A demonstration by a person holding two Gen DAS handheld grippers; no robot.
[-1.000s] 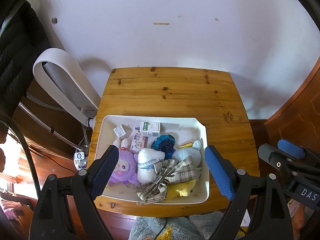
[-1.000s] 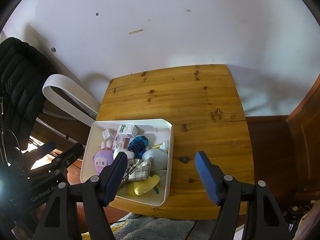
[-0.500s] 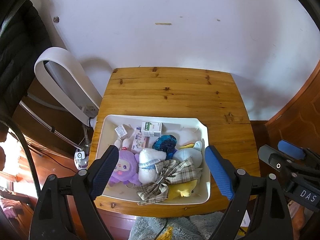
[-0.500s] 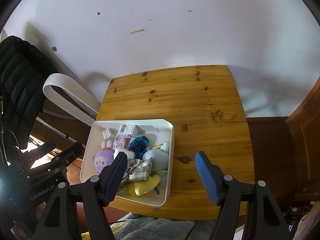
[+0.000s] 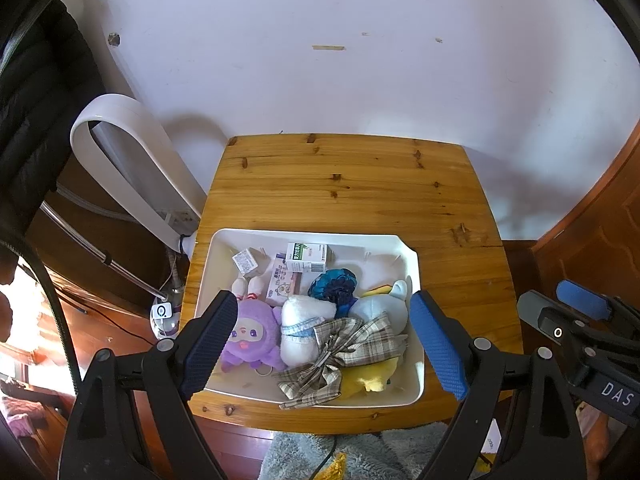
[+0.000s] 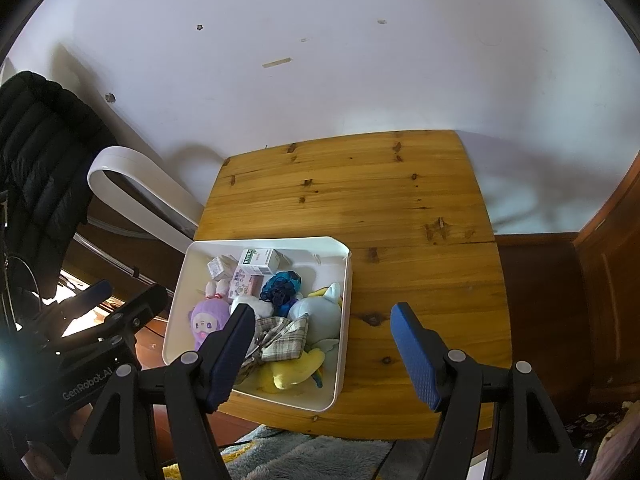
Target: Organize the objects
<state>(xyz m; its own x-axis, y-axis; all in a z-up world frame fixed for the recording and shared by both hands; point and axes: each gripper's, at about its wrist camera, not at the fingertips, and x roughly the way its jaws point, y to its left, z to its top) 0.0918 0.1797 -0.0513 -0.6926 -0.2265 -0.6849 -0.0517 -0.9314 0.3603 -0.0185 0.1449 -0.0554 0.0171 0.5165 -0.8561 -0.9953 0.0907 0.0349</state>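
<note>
Hiding beneath the plaid bow [image 5: 340, 350], a yellow plush [image 5: 370, 378] barely shows.

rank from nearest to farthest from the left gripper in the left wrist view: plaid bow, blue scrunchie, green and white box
1. plaid bow, near end of the tray, between the fingers.
2. blue scrunchie, mid-tray.
3. green and white box, by the far wall of the tray.

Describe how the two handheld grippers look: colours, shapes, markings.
Both the left gripper and right gripper are black plastic frames with silver pivot screws, and their jaws carry textured blue pads. Seen from the opposite cameras, white lettering shows: "GenRobot.AI" on the left body, "DAS" on the right.
</note>
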